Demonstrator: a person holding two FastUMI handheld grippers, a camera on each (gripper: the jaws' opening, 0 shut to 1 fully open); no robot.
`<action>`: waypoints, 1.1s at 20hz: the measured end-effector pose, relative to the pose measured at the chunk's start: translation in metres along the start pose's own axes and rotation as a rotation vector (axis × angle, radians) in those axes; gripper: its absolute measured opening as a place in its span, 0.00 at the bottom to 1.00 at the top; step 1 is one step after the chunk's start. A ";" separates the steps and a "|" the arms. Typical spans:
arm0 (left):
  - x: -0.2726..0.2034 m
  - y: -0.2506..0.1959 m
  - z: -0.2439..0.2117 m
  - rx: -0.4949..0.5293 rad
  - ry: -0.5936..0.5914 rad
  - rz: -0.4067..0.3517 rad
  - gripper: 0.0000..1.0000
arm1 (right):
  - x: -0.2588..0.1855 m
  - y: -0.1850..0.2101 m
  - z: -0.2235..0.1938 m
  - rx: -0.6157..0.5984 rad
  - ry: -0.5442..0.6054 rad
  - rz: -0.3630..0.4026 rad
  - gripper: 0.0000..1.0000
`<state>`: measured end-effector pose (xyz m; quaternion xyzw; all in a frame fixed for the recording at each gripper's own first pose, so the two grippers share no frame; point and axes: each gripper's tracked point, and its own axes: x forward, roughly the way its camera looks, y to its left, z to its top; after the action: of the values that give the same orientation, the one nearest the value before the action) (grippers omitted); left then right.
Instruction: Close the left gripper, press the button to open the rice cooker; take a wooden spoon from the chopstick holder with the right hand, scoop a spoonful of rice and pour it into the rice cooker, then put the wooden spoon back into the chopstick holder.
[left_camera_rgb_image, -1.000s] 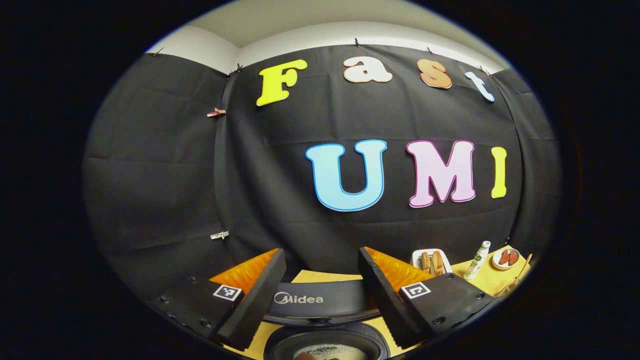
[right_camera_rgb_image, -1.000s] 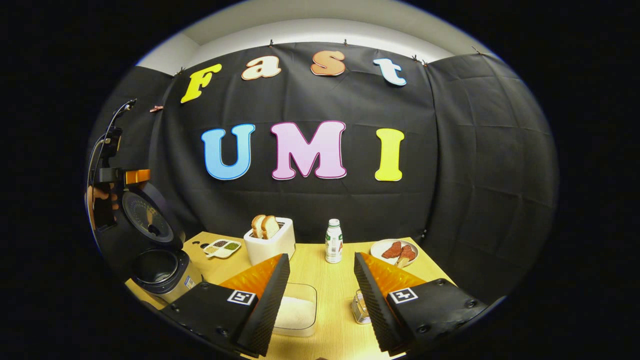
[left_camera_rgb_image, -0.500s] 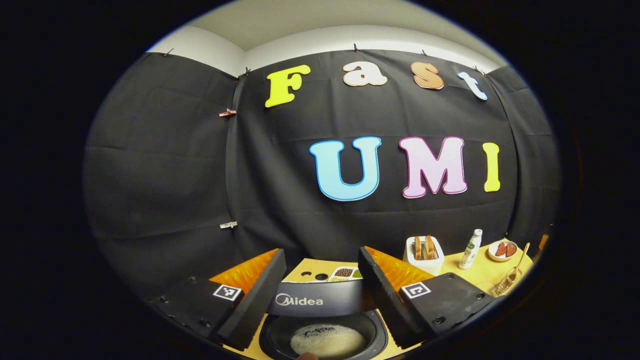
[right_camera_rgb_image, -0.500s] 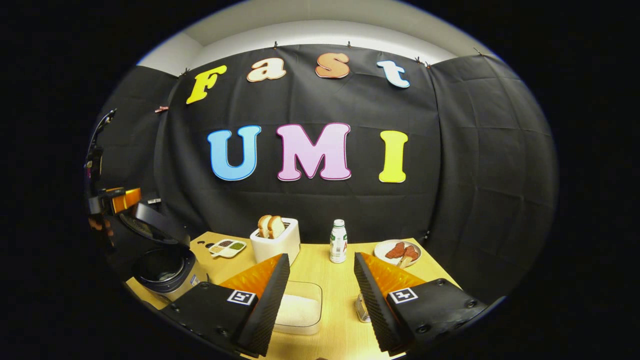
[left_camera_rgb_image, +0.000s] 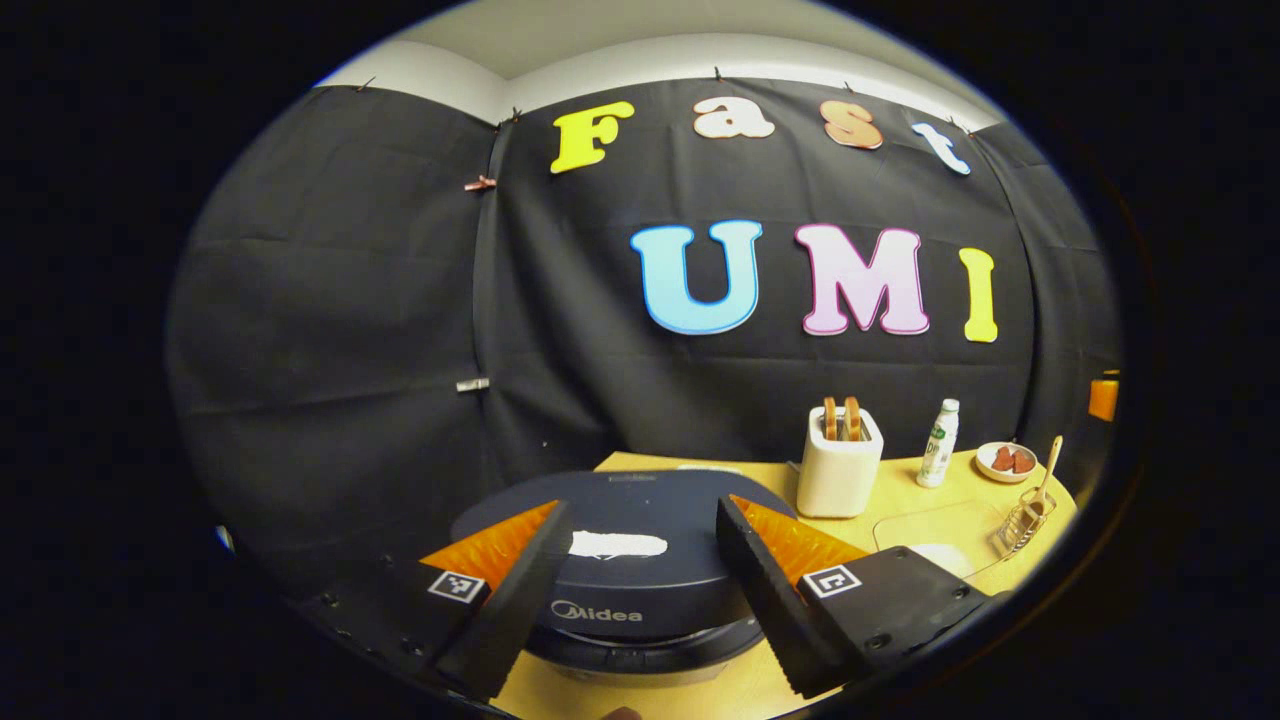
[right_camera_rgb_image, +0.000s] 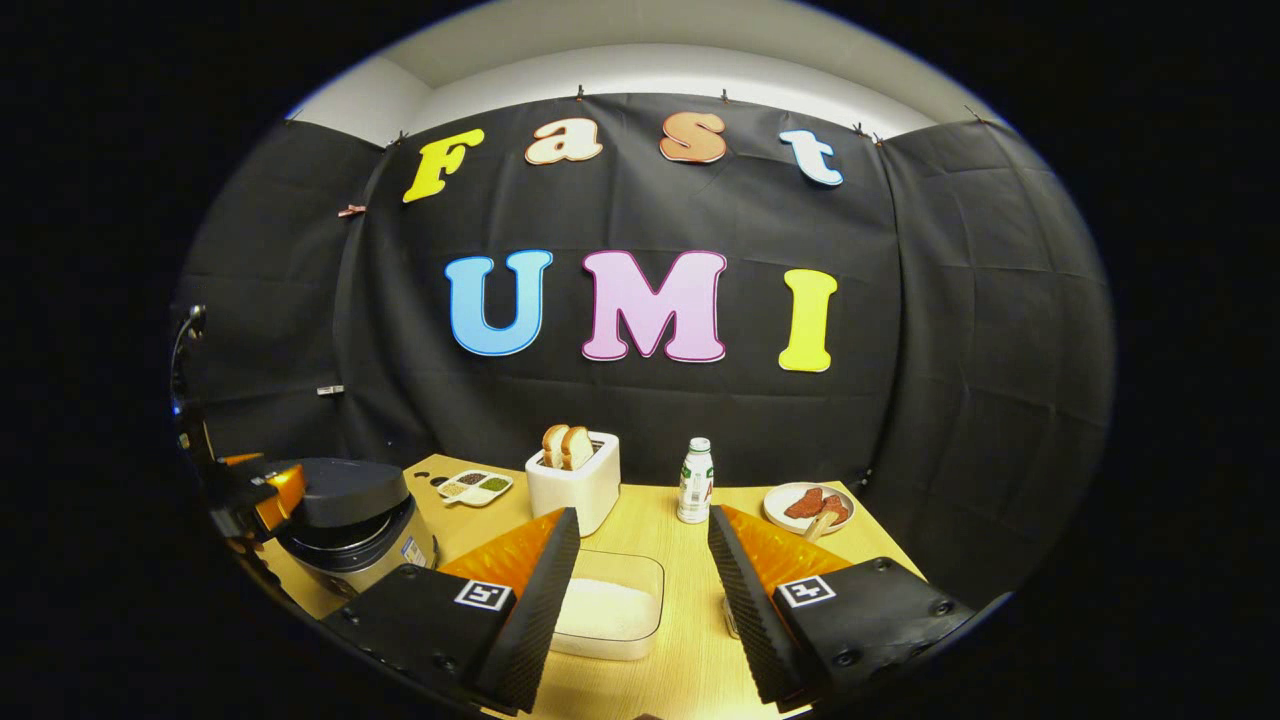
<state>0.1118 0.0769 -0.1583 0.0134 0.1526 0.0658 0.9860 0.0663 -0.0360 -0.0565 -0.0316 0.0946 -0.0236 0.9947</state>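
At the counter's left edge sat the rice cooker with its lid down. In the right gripper view the left hand-held gripper hung just at the cooker's left side; whether it touched the lid could not be told there. In the left gripper view its own fingers stood apart, empty, above the dark lid. Behind the cooker, toward the back left corner, lay a small divided dish of grains. Right of that stood a white toaster with two bread slices. In front of it, near the front edge, was a clear container of rice. The right hand-held gripper hovered over the front edge, fingers apart and holding nothing. A bottle stood near the back edge, then a plate of food toward the back right corner. In the left gripper view, the wooden spoon stood upright in the wire chopstick holder near the counter's right edge.
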 end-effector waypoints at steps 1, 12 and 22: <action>-0.002 0.000 -0.004 0.001 -0.002 0.003 0.99 | -0.002 0.001 -0.002 -0.003 0.003 0.003 0.81; -0.012 0.000 -0.045 -0.014 0.010 0.039 1.00 | -0.013 0.003 -0.014 -0.008 0.034 -0.001 0.81; -0.021 0.001 -0.055 -0.029 0.010 0.042 1.00 | -0.014 0.003 -0.016 -0.002 0.042 -0.005 0.81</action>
<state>0.0751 0.0755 -0.2041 0.0018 0.1563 0.0887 0.9837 0.0498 -0.0327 -0.0699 -0.0323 0.1157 -0.0265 0.9924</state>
